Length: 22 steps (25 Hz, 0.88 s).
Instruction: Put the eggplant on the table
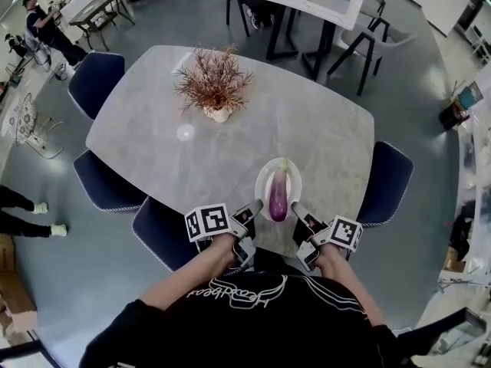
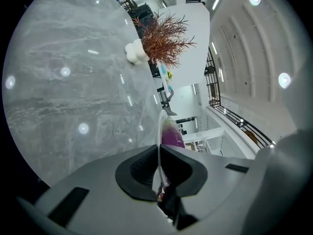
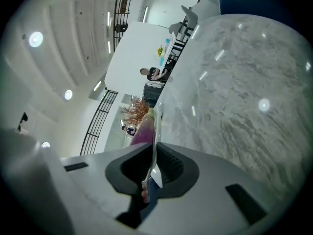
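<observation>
Purple eggplant lies on the plate (over the desk's near edge), long axis pointing away, midway between left hand-held gripper and right hand-held gripper, each clamping the rim

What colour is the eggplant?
Purple eggplant, paler at the stem end; clearest in the head view.

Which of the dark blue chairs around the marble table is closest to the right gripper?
The lone chair at the right edge of the table, just beyond the right gripper; the other three chairs all stand along the table's left side.
</observation>
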Each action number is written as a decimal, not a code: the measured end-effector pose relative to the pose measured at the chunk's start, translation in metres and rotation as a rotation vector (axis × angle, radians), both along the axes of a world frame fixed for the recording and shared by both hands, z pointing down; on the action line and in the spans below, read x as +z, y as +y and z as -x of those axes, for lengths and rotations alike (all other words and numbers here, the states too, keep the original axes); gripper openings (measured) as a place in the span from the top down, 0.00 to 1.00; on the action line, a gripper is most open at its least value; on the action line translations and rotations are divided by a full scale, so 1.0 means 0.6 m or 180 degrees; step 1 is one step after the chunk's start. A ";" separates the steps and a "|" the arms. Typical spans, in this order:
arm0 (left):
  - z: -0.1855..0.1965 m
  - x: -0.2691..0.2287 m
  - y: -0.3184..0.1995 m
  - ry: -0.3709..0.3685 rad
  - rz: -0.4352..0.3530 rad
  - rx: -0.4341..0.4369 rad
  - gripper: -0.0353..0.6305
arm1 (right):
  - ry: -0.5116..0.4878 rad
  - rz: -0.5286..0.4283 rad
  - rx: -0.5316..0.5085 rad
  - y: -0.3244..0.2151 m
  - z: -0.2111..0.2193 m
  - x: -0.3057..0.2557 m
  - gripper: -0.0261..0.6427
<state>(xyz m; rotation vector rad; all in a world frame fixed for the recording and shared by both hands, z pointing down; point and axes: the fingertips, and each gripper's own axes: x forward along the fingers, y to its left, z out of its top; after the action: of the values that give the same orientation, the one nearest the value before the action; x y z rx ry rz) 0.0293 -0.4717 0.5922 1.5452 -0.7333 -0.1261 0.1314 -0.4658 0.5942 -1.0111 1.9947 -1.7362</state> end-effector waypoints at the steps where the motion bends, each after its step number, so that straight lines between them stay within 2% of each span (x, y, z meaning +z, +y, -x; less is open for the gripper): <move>1: 0.000 0.007 -0.006 -0.0006 0.0015 -0.0016 0.92 | 0.0021 0.0013 -0.0025 -0.008 0.000 0.008 0.91; 7: 0.000 0.058 -0.028 -0.0036 0.0219 -0.0094 0.92 | 0.0066 0.0228 -0.0055 -0.031 -0.002 0.058 0.91; 22: 0.003 0.110 -0.054 -0.0123 0.0427 -0.0159 0.92 | 0.0171 0.0544 -0.0070 -0.058 0.002 0.107 0.91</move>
<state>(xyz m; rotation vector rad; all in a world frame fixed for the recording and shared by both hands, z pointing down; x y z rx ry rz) 0.0277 -0.5040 0.6584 1.4054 -0.7956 -0.0825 0.1302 -0.5008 0.6587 -1.1043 1.9218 -1.9381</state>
